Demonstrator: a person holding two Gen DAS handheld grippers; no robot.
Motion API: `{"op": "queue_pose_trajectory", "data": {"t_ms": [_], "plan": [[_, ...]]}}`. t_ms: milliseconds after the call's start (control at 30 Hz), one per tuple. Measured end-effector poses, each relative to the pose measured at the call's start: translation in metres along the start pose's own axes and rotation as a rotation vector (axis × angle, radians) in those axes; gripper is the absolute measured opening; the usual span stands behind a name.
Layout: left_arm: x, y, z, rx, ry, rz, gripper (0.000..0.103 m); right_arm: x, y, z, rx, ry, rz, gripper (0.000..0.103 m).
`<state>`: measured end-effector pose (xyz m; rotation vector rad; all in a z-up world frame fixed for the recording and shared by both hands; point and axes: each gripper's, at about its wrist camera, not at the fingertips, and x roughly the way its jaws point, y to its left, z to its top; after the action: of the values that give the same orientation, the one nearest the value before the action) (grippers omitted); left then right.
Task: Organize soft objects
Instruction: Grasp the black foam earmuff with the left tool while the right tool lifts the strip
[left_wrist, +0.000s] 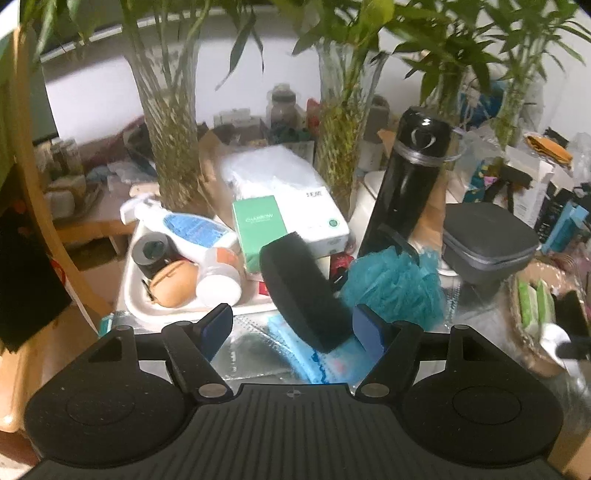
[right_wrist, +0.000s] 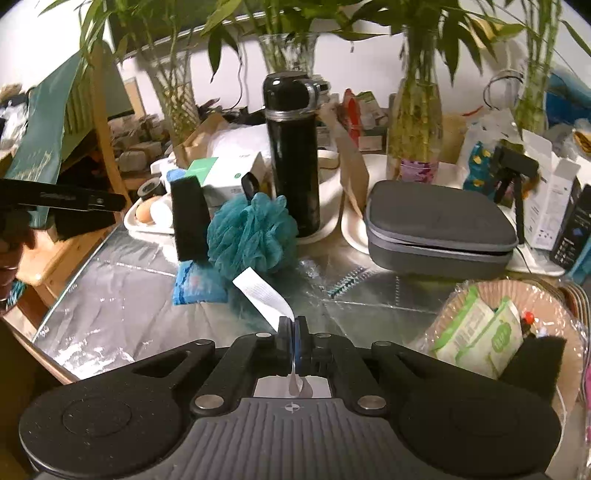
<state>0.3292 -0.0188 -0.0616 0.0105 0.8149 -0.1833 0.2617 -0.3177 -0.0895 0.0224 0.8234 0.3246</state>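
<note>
A black sponge block (left_wrist: 303, 291) leans over a blue cloth packet (left_wrist: 325, 358) on the shiny table, beside a teal mesh bath pouf (left_wrist: 399, 288). My left gripper (left_wrist: 295, 328) is open, its blue pads either side of the sponge's lower end. In the right wrist view the sponge (right_wrist: 189, 218), the packet (right_wrist: 197, 284) and the pouf (right_wrist: 253, 236) sit at the centre left. My right gripper (right_wrist: 294, 328) is shut on the pouf's white ribbon tag (right_wrist: 264, 291), which runs back to the pouf.
A white tray (left_wrist: 147, 306) of bottles and boxes stands left. A black flask (right_wrist: 291, 155) is behind the pouf. A grey zip case (right_wrist: 439, 229) lies right. A basket (right_wrist: 454, 299) at the right holds green wipe packs and a black sponge. Vases of bamboo line the back.
</note>
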Motion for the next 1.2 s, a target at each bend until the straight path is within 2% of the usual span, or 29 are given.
{"op": "queue_pose_trajectory", "data": {"t_ms": [67,167,367,500,667,833,867,933,1067,1200], "plan": [[0.014,0.003,0.007,-0.054,0.034,0.022,0.077,-0.001,0.000,0.000,0.006,-0.004,0.003,0.004],[0.032,0.008,0.011,-0.144,0.084,0.046,0.078,0.000,0.003,0.001,-0.002,-0.007,0.004,0.004],[0.068,0.003,0.015,-0.208,0.127,0.019,0.078,0.001,0.004,0.006,0.001,-0.014,0.009,0.004],[0.091,0.000,0.014,-0.255,0.141,0.032,0.078,0.001,0.007,0.008,-0.003,-0.019,0.020,0.004],[0.109,-0.006,0.013,-0.224,0.109,0.022,0.078,0.002,0.009,0.010,-0.011,-0.020,0.026,0.004],[0.124,-0.002,0.008,-0.229,0.119,0.039,0.077,0.001,0.010,0.011,-0.013,-0.026,0.031,0.004],[0.127,-0.001,0.006,-0.230,0.129,0.041,0.075,0.001,0.010,0.011,-0.013,-0.024,0.029,0.004],[0.131,0.000,0.004,-0.229,0.146,0.024,0.048,0.000,0.011,0.011,-0.020,-0.027,0.026,0.004],[0.124,0.003,0.004,-0.242,0.165,0.010,0.046,0.000,0.012,0.013,-0.023,-0.028,0.024,0.004],[0.106,0.006,0.009,-0.245,0.151,-0.005,0.043,-0.003,0.010,0.014,-0.011,-0.037,0.026,0.004]]}}
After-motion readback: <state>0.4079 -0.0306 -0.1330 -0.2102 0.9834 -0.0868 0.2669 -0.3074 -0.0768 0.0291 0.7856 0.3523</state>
